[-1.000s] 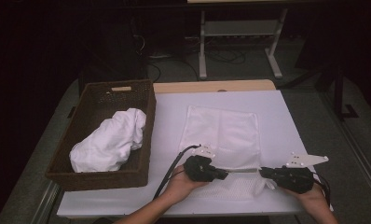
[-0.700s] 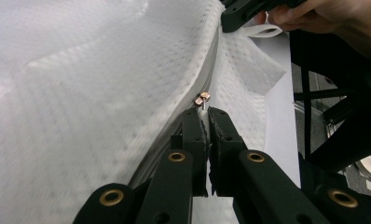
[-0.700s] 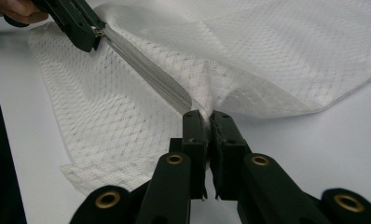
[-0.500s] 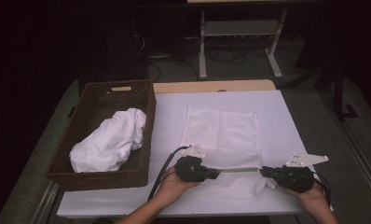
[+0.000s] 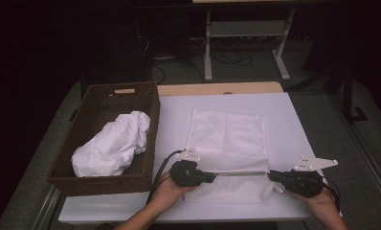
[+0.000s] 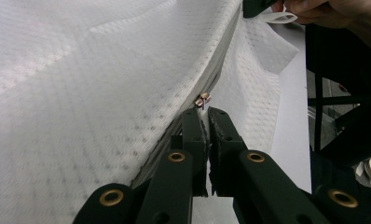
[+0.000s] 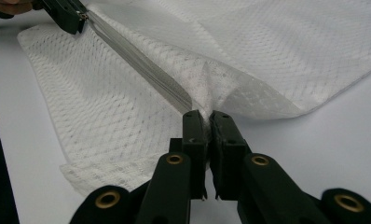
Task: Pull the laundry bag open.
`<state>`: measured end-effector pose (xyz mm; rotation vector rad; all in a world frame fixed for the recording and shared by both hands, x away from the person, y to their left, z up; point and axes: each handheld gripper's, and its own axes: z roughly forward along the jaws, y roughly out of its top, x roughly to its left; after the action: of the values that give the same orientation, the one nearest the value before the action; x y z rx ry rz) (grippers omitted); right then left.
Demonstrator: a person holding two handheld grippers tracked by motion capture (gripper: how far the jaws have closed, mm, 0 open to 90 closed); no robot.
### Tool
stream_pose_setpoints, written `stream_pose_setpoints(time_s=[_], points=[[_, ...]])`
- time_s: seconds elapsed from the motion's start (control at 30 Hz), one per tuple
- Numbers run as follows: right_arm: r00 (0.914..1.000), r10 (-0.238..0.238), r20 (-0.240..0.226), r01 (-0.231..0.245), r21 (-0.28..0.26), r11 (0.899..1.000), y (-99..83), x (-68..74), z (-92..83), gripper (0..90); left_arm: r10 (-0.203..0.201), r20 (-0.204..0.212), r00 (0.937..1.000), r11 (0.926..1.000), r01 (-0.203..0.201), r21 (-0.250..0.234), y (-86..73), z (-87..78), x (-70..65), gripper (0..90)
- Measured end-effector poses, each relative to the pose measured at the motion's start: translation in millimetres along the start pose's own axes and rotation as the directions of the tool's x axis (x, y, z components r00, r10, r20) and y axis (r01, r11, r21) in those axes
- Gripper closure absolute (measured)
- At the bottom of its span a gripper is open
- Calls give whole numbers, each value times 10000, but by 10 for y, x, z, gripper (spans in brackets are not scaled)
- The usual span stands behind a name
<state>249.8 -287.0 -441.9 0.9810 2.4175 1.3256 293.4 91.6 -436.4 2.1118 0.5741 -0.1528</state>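
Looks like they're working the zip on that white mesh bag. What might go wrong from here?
The left gripper pinches only the small zipper pull, so it could slip off. The right gripper holds the mesh bag by a bunched corner at the zipper's end; if that grip gives, the line may go slack and jam. The loose mesh beside the teeth might also get caught.
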Motion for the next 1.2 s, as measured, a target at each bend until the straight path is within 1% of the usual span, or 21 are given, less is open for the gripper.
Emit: stream_pose_setpoints(time_s=[0.07, 0.27, 0.33, 0.4, 0.43, 0.5, 0.6, 0.67, 0.77, 0.87, 1.07, 1.1, 1.2], points=[[10000, 13, -14, -13, -14, 10000, 2, 1, -4, 848, -75, -52, 10000, 10000, 75, -30, -10, -26, 7, 866], [10000, -1, 13, 1, 2, 10000, 5, 6, -3, 848, -125, -190, 9997, 9999, 124, -22, -66, -108, 38, 866], [10000, 4, 14, -4, 0, 10000, 4, 2, -4, 848, -300, -202, 9993, 9994, 296, -205, -95, -139, 62, 865], [10000, 45, 46, -45, 0, 10000, 4, 1, -6, 848, -385, -163, 9991, 9988, 380, -296, -111, -158, 75, 866], [10000, 50, 33, -50, -13, 10000, 4, 0, -6, 848, -395, -190, 9990, 9988, 389, -300, -115, -160, 72, 866], [10000, 26, 69, -26, 10, 10000, 4, 0, -6, 848, -274, -231, 9994, 9995, 271, -159, -126, -151, 62, 865], [9999, -30, 110, 29, 92, 10000, 3, -1, 5, 848, -436, -157, 9989, 9989, 433, -174, -151, -138, 73, 866], [9998, -45, 172, 43, 117, 9999, 3, -7, 10, 848, -390, -321, 9987, 9992, 386, -107, -157, -147, 84, 866], [9996, 52, 275, -55, 135, 9999, -14, -39, 0, 848, -539, -373, 9978, 9984, 532, -179, -166, -169, 113, 866], [9993, 74, 377, -82, 191, 9998, -29, -61, -9, 848, -564, -364, 9977, 9983, 559, -151, -173, -165, 120, 866], [9991, 77, 428, -87, 222, 9997, -29, -65, -11, 848, -533, -393, 9978, 9985, 529, -111, -172, -156, 110, 866], [9990, 79, 444, -90, 237, 9997, -28, -64, -12, 848, -509, -469, 9976, 9987, 505, -93, -172, -156, 106, 866], [9978, 85, 658, -104, 290, 9995, -32, -80, -27, 848, -556, -536, 9970, 9984, 553, -82, -177, -163, 114, 866]])
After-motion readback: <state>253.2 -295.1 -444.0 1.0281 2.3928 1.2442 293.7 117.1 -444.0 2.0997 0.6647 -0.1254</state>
